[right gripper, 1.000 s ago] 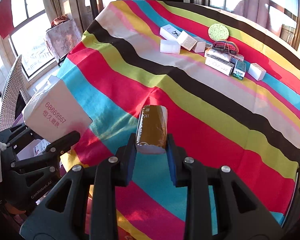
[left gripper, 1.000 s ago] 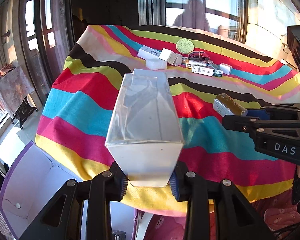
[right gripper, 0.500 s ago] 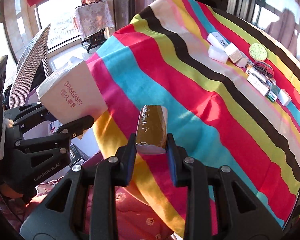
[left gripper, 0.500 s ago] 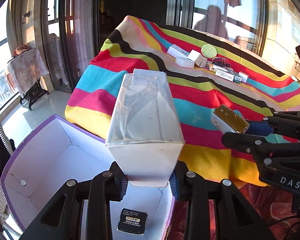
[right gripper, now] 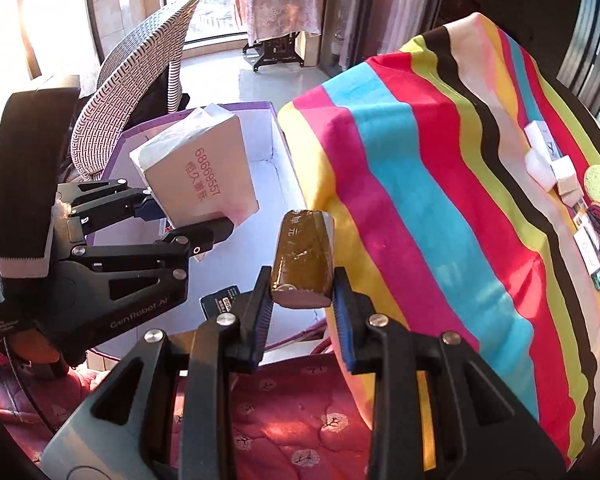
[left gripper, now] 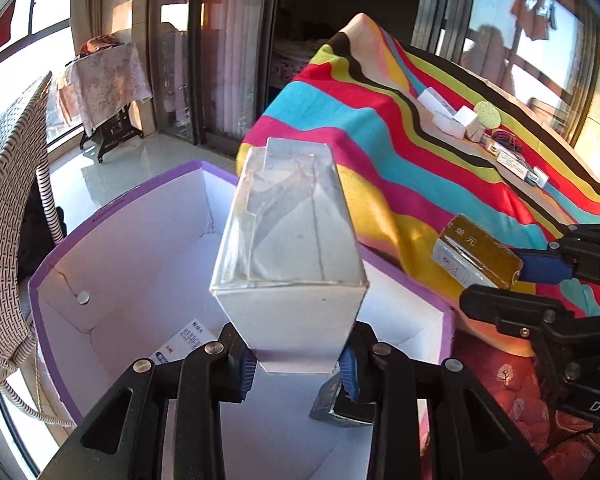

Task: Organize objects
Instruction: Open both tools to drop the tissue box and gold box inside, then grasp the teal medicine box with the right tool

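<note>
My left gripper [left gripper: 298,364] is shut on a white tissue pack [left gripper: 290,240] and holds it above an open purple-edged white box [left gripper: 148,256] on the floor. From the right wrist view the same tissue pack [right gripper: 198,168] shows red print, with the left gripper [right gripper: 180,220] clamped on it over the box [right gripper: 268,148]. My right gripper [right gripper: 302,304] is shut on a small gold-brown packet [right gripper: 304,256], held beside the box's near edge; the packet [left gripper: 474,254] and right gripper [left gripper: 504,284] also show at the right of the left wrist view.
A table under a striped cloth [right gripper: 440,184] stands to the right, with several small boxes [right gripper: 548,156] and a green round sponge [right gripper: 598,184] far along it. A dark small box [left gripper: 340,404] and a leaflet [left gripper: 180,344] lie inside the purple box. A wicker chair [right gripper: 140,72] stands behind.
Both grippers have swung left off the table, each keeping its grip. The tissue pack now hangs over the open box and the gold packet is at the box's edge.
</note>
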The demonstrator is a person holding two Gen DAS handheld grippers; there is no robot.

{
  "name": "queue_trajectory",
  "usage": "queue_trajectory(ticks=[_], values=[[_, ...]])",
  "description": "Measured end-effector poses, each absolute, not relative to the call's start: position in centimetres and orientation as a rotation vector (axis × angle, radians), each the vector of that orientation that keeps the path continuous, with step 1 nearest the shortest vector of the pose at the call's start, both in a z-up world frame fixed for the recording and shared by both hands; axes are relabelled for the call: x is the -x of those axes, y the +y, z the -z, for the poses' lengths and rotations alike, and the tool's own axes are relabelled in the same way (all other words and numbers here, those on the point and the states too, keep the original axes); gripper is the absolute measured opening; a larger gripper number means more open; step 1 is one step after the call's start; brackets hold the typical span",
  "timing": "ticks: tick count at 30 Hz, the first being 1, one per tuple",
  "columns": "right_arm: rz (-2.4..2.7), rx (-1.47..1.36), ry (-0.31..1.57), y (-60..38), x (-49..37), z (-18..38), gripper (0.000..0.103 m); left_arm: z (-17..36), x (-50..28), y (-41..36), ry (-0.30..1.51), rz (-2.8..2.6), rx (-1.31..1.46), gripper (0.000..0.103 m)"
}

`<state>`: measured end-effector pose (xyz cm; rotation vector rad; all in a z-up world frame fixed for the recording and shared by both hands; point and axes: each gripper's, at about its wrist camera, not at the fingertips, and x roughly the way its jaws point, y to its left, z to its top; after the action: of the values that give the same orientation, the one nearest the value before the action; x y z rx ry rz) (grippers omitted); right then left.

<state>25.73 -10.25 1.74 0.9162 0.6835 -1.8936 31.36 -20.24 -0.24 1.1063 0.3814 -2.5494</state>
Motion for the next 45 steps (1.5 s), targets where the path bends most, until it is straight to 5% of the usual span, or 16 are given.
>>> queue_trajectory(ticks=[12,14,16,18,25,33,39,45], values=[[1.742,-0.856,0.754,-14.9,-29.5,-1.0,0.034,1.8,-33.9,-24.6,0.435,2.381,-1.075,0.036],[1.715,-0.853,0.705,-14.8,-29.6,-1.1,0.043,2.0,-33.9,-25.1,0.430,2.323,-1.070,0.046],[1.711,-0.867,0.635,-14.3,-29.0,-1.5,0.076,2.0,-34.1,-25.5,0.405,2.257,-1.061,0.065],[1.765,-0.861,0.564,-13.1,-28.0,-2.3,0.081,1.5,-34.5,-25.4,0.382,2.238,-1.014,0.071],[2.004,-1.043,0.276,-6.5,-21.4,-2.0,0.082,-1.4,-31.4,-22.1,0.306,2.449,-0.981,0.079],[2.392,-1.048,0.008,2.7,-16.6,-3.9,0.085,-5.7,-18.9,-13.4,0.299,2.816,-1.024,0.086],[2.550,-1.117,-0.099,9.3,-13.0,-3.1,0.087,-3.7,-6.9,-7.3,0.292,2.893,-1.218,0.086],[2.649,-1.212,-0.272,16.5,-7.1,-2.6,0.087,-1.8,-2.7,-6.0,0.297,2.870,-1.292,0.086]])
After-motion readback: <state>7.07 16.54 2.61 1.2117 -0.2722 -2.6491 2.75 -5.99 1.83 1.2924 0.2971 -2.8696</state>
